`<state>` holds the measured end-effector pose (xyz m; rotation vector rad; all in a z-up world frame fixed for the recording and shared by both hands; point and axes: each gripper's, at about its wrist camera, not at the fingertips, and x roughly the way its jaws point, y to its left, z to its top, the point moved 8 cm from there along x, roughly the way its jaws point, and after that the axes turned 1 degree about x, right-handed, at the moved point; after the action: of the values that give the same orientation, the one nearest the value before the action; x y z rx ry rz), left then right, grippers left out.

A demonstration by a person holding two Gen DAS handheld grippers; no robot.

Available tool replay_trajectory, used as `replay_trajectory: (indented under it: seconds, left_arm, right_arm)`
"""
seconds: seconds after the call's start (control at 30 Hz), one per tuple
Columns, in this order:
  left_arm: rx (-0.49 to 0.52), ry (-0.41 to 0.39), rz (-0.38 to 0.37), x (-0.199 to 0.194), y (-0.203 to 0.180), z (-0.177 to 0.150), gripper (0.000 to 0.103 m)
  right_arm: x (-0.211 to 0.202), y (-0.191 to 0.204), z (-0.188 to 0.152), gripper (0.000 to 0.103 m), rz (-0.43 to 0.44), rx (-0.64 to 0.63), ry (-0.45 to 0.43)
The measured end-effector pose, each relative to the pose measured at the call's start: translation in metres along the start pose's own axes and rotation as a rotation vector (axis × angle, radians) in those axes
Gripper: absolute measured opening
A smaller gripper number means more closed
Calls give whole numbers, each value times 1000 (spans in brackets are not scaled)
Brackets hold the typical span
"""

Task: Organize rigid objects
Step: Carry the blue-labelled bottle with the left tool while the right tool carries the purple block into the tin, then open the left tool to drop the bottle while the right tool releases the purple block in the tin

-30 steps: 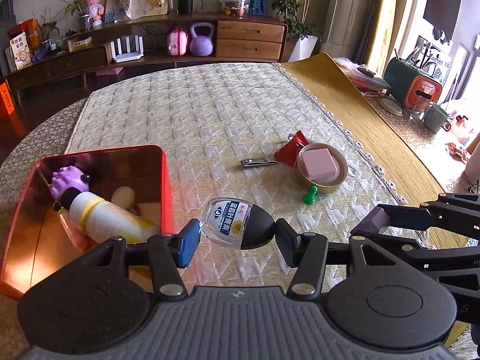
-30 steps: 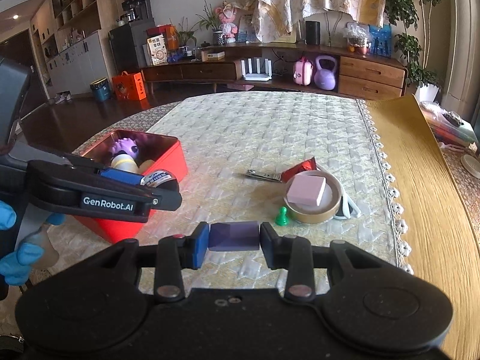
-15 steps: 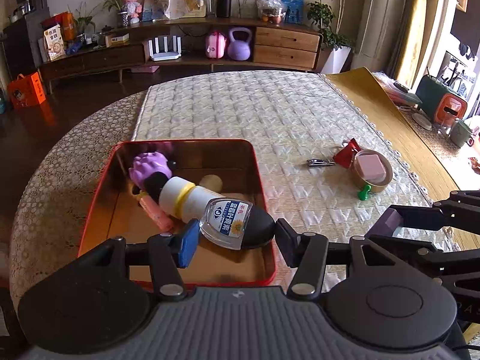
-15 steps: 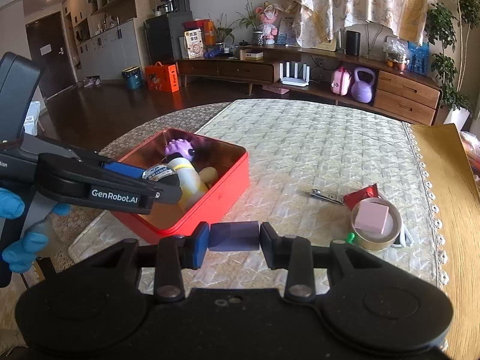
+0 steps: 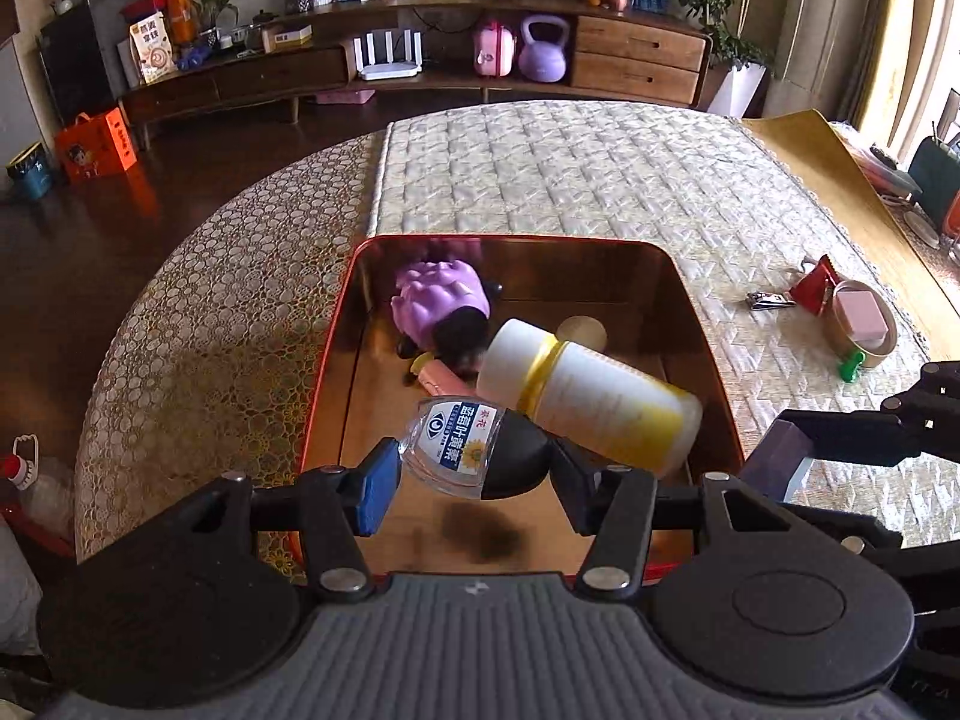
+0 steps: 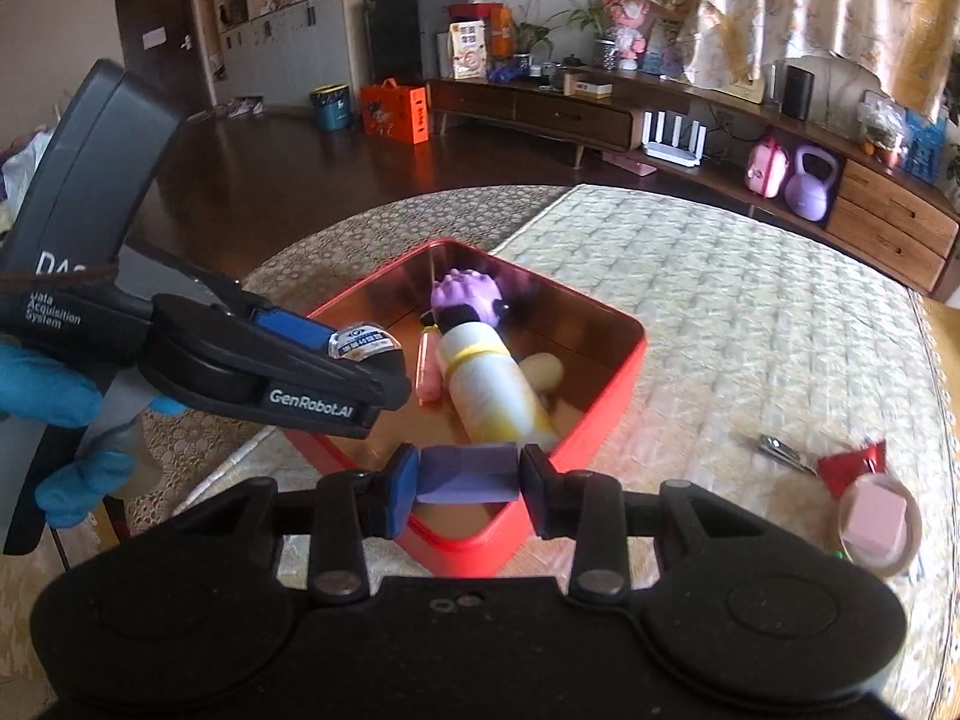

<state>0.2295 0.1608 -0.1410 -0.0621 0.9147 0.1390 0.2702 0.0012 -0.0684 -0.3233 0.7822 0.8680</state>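
Your left gripper (image 5: 474, 483) holds the small clear bottle with a black cap (image 5: 477, 447) over the red metal tin (image 5: 696, 306), so lower it into the bare near corner, away from the white and yellow bottle (image 5: 591, 399), before you let go. Your right gripper (image 6: 468, 480) squeezes the soft purple block (image 6: 469, 473) above the tin's near edge. The round pale thing (image 5: 581, 331) is half hidden, so you cannot tell what it is.

pink stick (image 5: 441, 381) mostly hidden, tape roll (image 6: 879, 525) cut off
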Motion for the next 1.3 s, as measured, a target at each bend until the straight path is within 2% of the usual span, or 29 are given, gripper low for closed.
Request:
replay_trajectory:
  seconds: [0.23, 0.43, 0.8, 1.3]
  left_arm:
    - [19, 32, 17, 18, 11, 6, 54]
    - [36, 55, 20, 28, 10, 8, 54]
    - [40, 93, 35, 44, 6, 8, 54]
    - [60, 126, 33, 58, -3, 9, 55]
  right_arm:
    - [28, 14, 4, 36, 31, -20, 80]
    - [41, 17, 2, 36, 47, 16, 133]
    - [63, 8, 1, 36, 51, 183, 214]
    - [69, 9, 5, 38, 28, 187, 219]
